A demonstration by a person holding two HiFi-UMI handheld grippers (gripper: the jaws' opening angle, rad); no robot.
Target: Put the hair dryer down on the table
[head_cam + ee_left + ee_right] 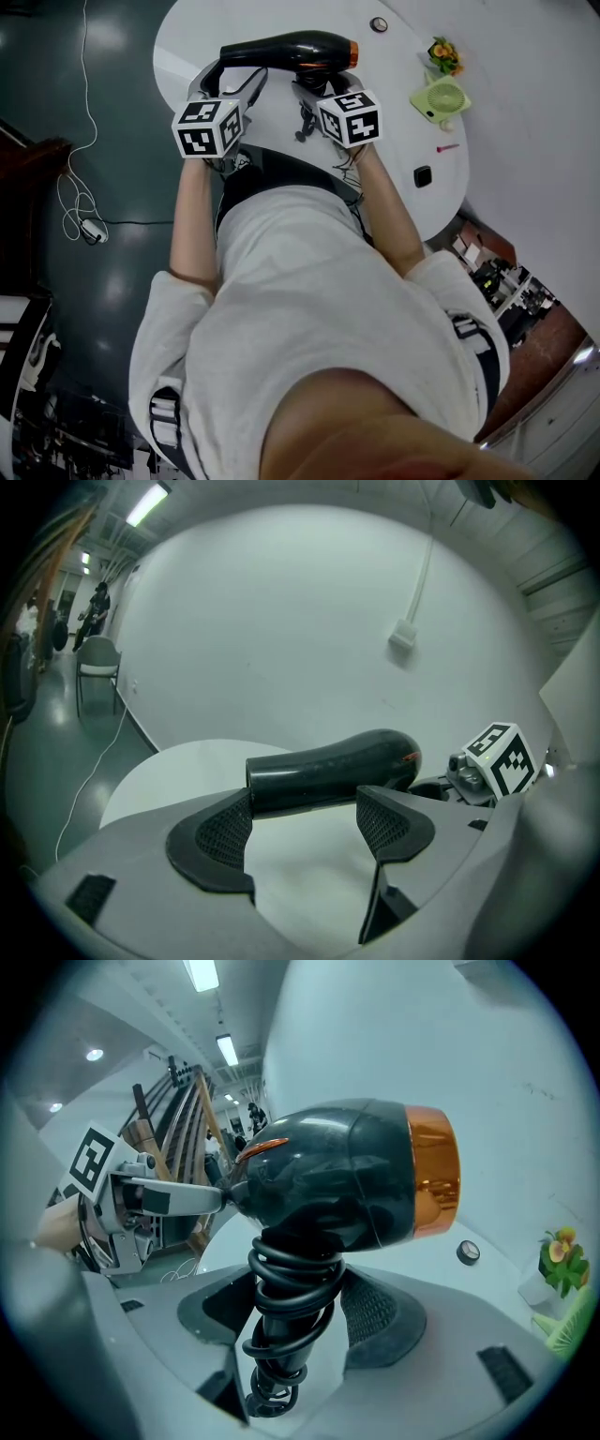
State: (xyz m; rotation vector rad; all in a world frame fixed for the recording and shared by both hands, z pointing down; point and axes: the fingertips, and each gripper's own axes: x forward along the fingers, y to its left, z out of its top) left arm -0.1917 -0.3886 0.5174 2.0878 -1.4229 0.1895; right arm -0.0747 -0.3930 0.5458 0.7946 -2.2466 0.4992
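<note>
- Round white surface (pixel 187 37) in front of you, dark floor (pixel 112 281) around it. A green fan (pixel 441 98) and a flower ornament (pixel 443 54) sit at the far right, well apart from the work.
- Hair dryer (pixel 281 49) is over the surface's far half. It lies roughly level, orange end to your right.
- Right gripper (pixel 314 92): in its own view the jaws are clamped on the handle (pixel 291 1288), which has the cord (pixel 281 1354) coiled round it. The right pad presses the coils, so this gripper carries the load.
- Left gripper (pixel 232 82): jaws apart, nothing between the pads. The dryer's body crosses just past the tips (pixel 328 771), and the right gripper view shows one tip meeting the body. My read is it's only steadying; can't confirm it bears any wt.
- Progress: dryer looks to be in the air. Both gripper views show white top under it and no contact, so nothing is set down yet.
- Left to do, as I judge it:
  - lower the dryer onto bare top, clear of the fan side
  - let the body rest on the surface
  - open the right gripper and back both off
- Watch the coiled cord. It could snag a pad on release.
</note>
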